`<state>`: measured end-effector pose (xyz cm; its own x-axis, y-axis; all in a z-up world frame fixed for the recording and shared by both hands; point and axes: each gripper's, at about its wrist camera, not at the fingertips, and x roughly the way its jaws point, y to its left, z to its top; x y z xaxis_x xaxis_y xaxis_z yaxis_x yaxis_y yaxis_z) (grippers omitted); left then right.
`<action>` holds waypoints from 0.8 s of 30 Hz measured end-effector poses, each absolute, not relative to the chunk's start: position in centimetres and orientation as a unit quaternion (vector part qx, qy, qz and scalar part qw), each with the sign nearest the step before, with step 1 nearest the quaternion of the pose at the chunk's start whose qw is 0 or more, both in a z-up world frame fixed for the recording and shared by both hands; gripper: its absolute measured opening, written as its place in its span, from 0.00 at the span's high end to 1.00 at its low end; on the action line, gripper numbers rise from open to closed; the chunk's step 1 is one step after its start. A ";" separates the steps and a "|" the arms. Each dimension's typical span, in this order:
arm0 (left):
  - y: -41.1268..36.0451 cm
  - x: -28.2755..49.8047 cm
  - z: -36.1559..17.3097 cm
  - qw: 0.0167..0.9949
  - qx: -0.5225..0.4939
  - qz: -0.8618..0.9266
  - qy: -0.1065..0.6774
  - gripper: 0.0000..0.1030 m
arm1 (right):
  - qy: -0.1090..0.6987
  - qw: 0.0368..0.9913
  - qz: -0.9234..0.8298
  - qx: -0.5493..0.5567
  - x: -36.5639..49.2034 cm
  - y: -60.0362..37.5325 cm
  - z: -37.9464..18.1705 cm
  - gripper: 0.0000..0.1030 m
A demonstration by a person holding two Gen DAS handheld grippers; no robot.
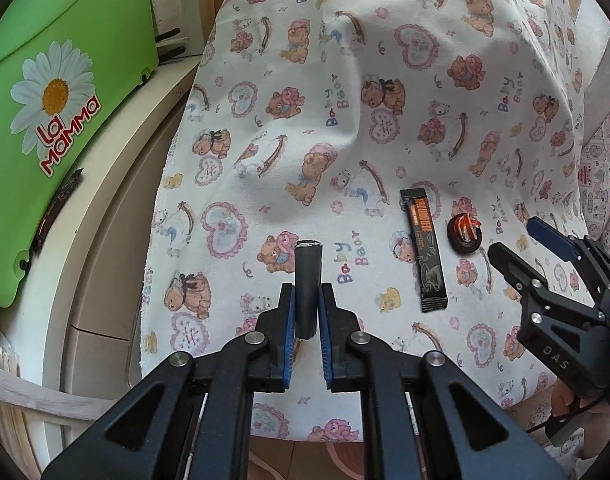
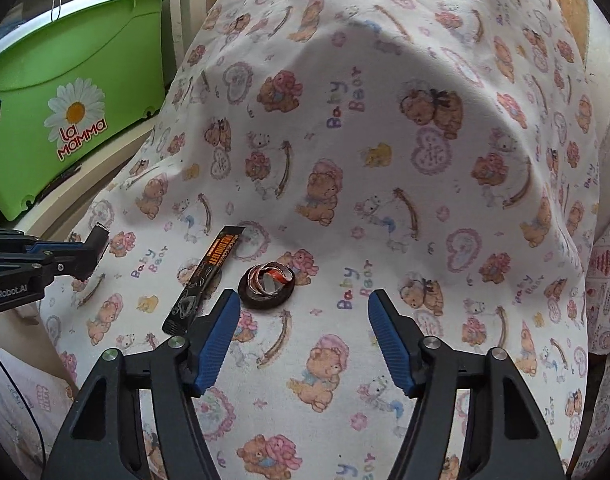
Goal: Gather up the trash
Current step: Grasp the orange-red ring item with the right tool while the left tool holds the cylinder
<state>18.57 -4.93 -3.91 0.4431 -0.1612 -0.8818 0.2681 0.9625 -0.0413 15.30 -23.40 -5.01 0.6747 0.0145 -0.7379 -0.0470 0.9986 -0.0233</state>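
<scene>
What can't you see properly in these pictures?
- What lies under the teddy-bear cloth: the cloth covers it in both views.
- Inside the green tub: both views show only its outer side.
- Lower end of the dark wrapper: the left gripper's fingers hide it in the left view.
- Small print on the coffee stick: too small to read.

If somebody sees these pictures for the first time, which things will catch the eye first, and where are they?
The teddy-bear cloth fills nearly everything, and on it lie a black and orange sachet and, just to its right, a curled wrapper ring. At the far left stands a bright green bin with a daisy logo. The left gripper is shut on a small dark tube, while the right gripper is open near the ring.
</scene>
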 end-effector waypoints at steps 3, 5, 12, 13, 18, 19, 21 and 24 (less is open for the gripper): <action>-5.0 18.6 -3.6 0.853 0.054 -0.128 0.502 0.90 | 0.405 0.914 0.030 -0.002 16.0 -23.3 -5.7 0.42; -4.9 18.6 -3.5 0.852 0.045 -0.134 0.504 0.90 | 0.408 0.912 0.036 0.011 16.5 -23.2 -5.9 0.45; -3.9 18.7 -4.0 0.849 0.032 -0.132 0.511 0.90 | 0.423 0.906 0.030 -0.002 18.3 -22.0 -6.7 0.65; -3.8 18.7 -4.0 0.849 0.030 -0.132 0.511 0.90 | 0.425 0.904 0.030 -0.001 18.4 -22.0 -6.9 0.69; -3.8 18.7 -3.8 0.850 0.028 -0.133 0.508 0.90 | 0.419 0.907 0.034 0.003 18.2 -21.9 -6.8 0.93; -3.9 18.6 -3.7 0.851 0.028 -0.133 0.508 0.90 | 0.419 0.907 0.037 0.005 18.1 -21.9 -6.7 0.95; -4.0 18.5 -3.7 0.850 0.030 -0.134 0.508 0.90 | 0.416 0.909 0.035 0.011 17.8 -22.2 -6.5 0.95; -4.2 18.3 -3.7 0.850 0.031 -0.136 0.507 0.90 | 0.405 0.914 0.027 0.014 17.1 -22.5 -5.8 0.95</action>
<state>18.32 -4.19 -3.67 0.4478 -0.2001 -0.8715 0.2638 0.9608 -0.0850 17.08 -22.50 -5.81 0.6712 0.0605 -0.7388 -0.0373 0.9982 0.0478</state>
